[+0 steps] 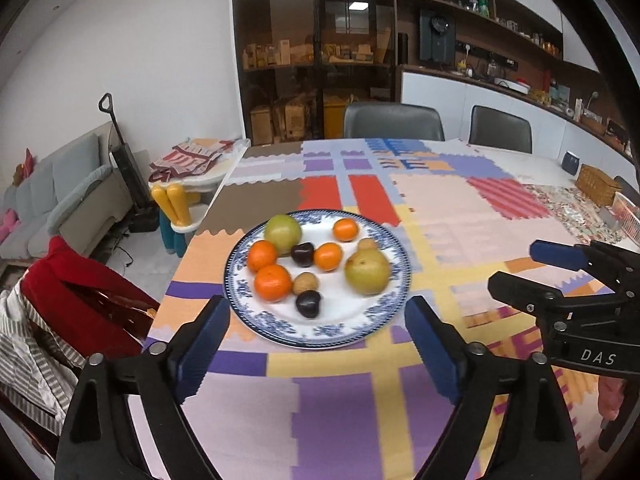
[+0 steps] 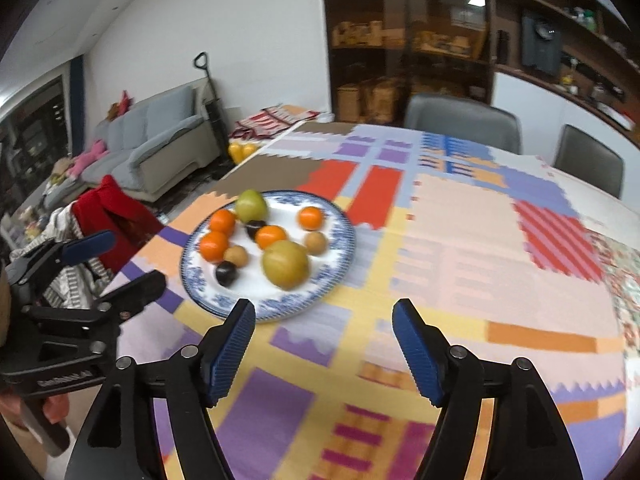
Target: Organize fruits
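Blue-and-white china holds every fruit you have to sort: the plate [image 1: 320, 336] sits near the left edge of the table, on the patchwork tablecloth [image 1: 460, 216], and nothing lies loose on the cloth around it.

Working from the plate's left side, you have two oranges [image 1: 262, 255] stacked along the left rim, with a green apple [image 1: 282, 233] at the far-left edge behind them. Toward the middle sit a dark plum [image 1: 302, 253], a small brown fruit [image 1: 305, 283] and a second plum [image 1: 308, 303] nearer the front rim. A third orange [image 1: 328, 256] is at the centre, a fourth [image 1: 345, 229] at the far rim, and the big yellow-green pear [image 1: 367, 271] fills the right side, with another small brown fruit [image 1: 367, 245] just behind it. The kinds are mixed, not grouped, so I judge the sorting not finished.

Your left gripper [image 1: 318, 328] hangs above the front rim of the plate, spread wide with nothing between its pads; the plate's near edge simply shows through the gap. That stance suits a reach for the front plum or the near orange. Your right gripper [image 2: 324, 324] is over the cloth just to the right of the plate's front rim, also spread and empty, well placed for the pear. Both are tilted down toward the table, which keeps the fruit in your sight.

Round fruit may roll when nudged, so you should probably close on each piece squarely.
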Demonstrator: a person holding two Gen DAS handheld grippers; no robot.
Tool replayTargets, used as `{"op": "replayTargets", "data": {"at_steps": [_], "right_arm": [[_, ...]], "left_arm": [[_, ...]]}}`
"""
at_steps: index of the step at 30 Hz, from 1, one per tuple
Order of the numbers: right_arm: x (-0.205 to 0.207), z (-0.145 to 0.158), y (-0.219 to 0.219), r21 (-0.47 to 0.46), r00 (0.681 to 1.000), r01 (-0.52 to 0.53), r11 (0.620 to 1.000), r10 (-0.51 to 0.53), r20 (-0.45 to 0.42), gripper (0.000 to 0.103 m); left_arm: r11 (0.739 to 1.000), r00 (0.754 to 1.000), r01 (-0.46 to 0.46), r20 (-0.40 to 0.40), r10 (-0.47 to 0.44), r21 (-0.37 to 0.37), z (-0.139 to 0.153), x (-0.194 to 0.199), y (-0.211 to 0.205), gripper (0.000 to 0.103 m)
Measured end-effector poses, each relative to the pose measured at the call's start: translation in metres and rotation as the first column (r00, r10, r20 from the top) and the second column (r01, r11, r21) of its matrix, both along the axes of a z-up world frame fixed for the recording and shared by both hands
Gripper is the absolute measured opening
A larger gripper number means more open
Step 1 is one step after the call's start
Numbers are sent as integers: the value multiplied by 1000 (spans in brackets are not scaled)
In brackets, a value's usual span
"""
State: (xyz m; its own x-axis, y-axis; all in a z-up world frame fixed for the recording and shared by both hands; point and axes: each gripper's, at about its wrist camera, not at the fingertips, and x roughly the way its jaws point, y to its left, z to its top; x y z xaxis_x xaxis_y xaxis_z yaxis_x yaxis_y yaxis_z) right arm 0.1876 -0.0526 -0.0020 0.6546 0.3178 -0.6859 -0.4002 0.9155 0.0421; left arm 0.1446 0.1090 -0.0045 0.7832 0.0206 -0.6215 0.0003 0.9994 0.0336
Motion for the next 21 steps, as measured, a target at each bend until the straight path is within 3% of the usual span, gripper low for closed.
{"op": "replayTargets", "data": {"at_steps": [11, 21], "right_arm": [[-54, 26, -58, 35, 986, 132, 991, -134, 94, 78], [-98, 38, -88, 58, 972, 170, 984, -177, 153, 82]], "left_arm": [[999, 996, 48, 72, -48, -3, 27, -44, -47, 102], [999, 990, 49, 133, -48, -1, 40, -77, -66, 103]]}}
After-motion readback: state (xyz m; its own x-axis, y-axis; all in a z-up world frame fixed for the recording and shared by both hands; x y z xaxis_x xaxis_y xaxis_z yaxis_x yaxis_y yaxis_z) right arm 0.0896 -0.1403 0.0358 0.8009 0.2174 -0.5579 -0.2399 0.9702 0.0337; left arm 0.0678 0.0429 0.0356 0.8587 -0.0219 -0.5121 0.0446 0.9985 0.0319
